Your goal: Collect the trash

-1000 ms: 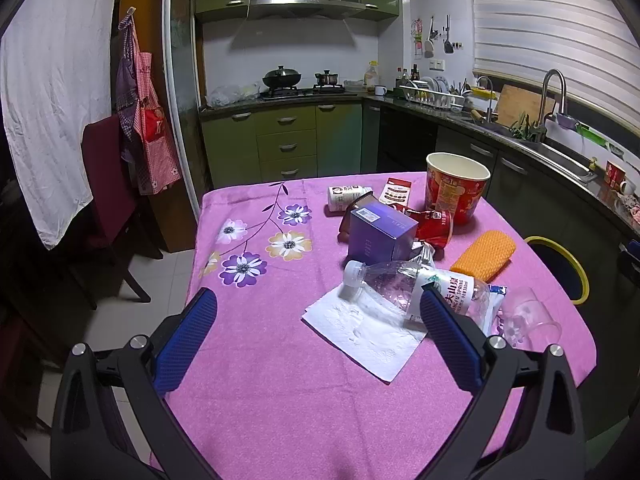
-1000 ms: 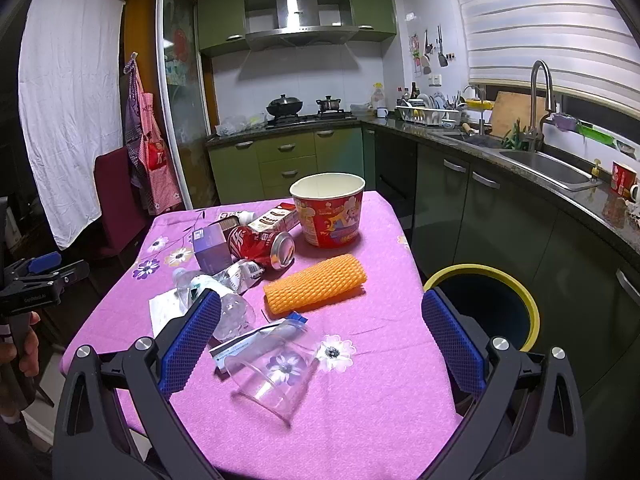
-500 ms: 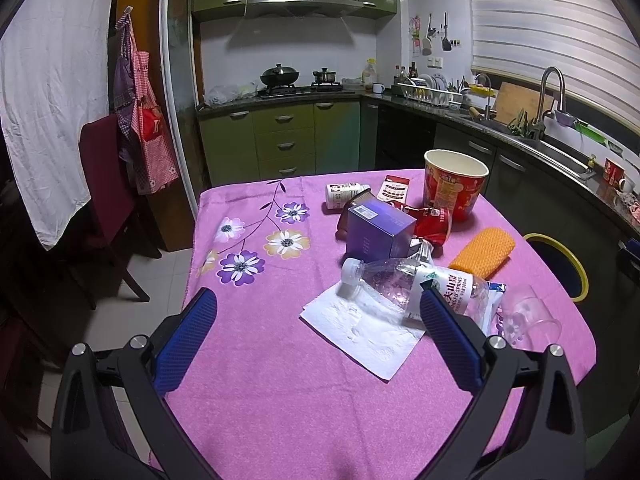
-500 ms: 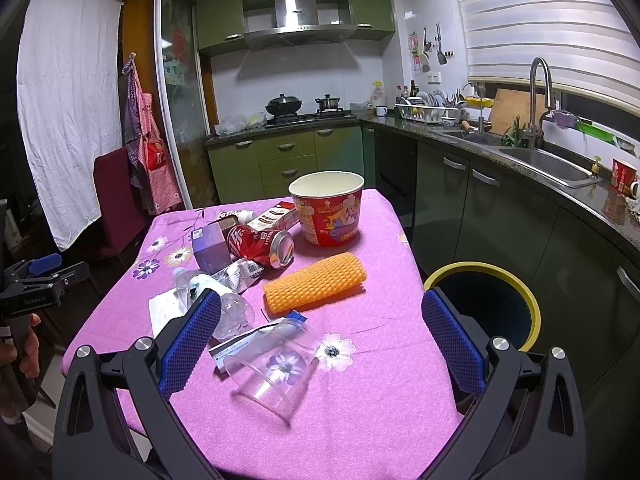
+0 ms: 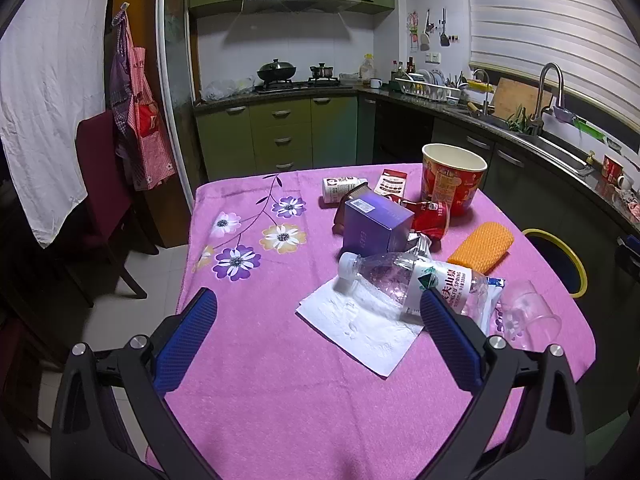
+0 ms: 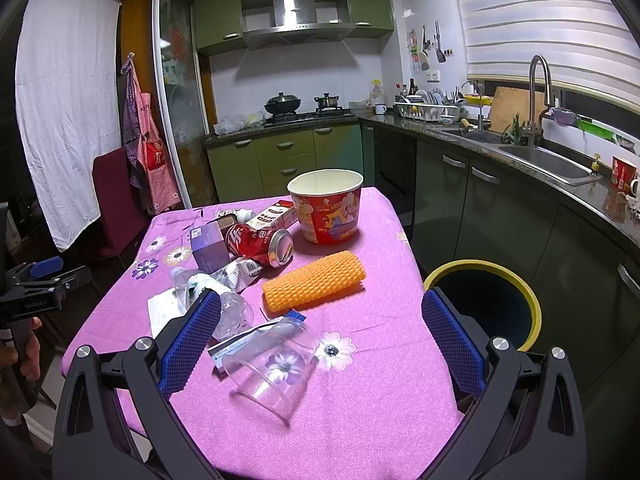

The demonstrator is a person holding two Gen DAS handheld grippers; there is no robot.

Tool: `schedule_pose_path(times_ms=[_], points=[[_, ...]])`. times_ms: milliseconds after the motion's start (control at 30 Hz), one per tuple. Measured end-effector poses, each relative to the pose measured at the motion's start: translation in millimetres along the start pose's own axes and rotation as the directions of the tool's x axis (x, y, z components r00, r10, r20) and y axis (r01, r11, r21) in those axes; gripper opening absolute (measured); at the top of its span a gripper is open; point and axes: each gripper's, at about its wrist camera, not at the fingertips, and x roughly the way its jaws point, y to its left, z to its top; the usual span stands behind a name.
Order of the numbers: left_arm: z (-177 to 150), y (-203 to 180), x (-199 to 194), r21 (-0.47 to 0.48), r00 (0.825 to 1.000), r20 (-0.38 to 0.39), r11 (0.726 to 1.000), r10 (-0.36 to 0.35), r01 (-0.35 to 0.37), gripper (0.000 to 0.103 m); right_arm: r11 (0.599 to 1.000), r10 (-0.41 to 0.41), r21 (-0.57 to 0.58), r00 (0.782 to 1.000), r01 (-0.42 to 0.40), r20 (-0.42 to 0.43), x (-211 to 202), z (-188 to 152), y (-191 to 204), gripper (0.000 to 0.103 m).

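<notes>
Trash lies on a table with a pink flowered cloth (image 5: 248,360): a clear plastic bottle (image 5: 404,280) on a white napkin (image 5: 360,324), a purple box (image 5: 376,228), a crushed red can (image 6: 260,242), an orange foam sleeve (image 6: 316,286), a clear plastic cup (image 6: 272,364) on its side and a red paper bucket (image 6: 328,212). A dark bin with a yellow rim (image 6: 488,300) stands right of the table. My left gripper (image 5: 316,316) is open and empty above the near table edge. My right gripper (image 6: 320,320) is open and empty above the cup.
Green kitchen cabinets and a stove line the back wall. A counter with a sink (image 6: 548,162) runs along the right. A dark red chair (image 5: 100,184) stands left of the table. The left gripper also shows in the right wrist view (image 6: 36,288), held by a hand.
The left gripper has drifted slightly; the table items sit a touch lower-left in its view. The right gripper has barely moved. Nothing was picked up.
</notes>
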Motion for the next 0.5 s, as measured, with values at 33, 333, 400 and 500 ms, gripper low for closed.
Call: schedule_pose_path(times_ms=[33, 333, 400, 500], points=[[0.1, -0.3, -0.1, 0.001, 1.0, -0.001, 1.0, 0.0, 0.0, 0.097, 1.0, -0.001, 0.0, 1.0, 0.001, 0.0, 0.0, -0.2, 0.0, 0.099], [-0.3, -0.4, 0.6, 0.001, 1.0, -0.002, 1.0, -0.001, 0.001, 0.097, 1.0, 0.001, 0.004, 1.0, -0.001, -0.005, 2.3, -2.2, -0.6, 0.099], [-0.4, -0.5, 0.6, 0.001, 1.0, -0.002, 1.0, 0.0, 0.0, 0.097, 1.0, 0.0, 0.004, 1.0, 0.0, -0.004, 2.6, -2.1, -1.1, 0.099], [-0.4, -0.6, 0.6, 0.001, 1.0, -0.002, 1.0, 0.0, 0.0, 0.097, 1.0, 0.001, 0.005, 1.0, -0.001, -0.005, 3.0, -2.5, -1.0, 0.099]])
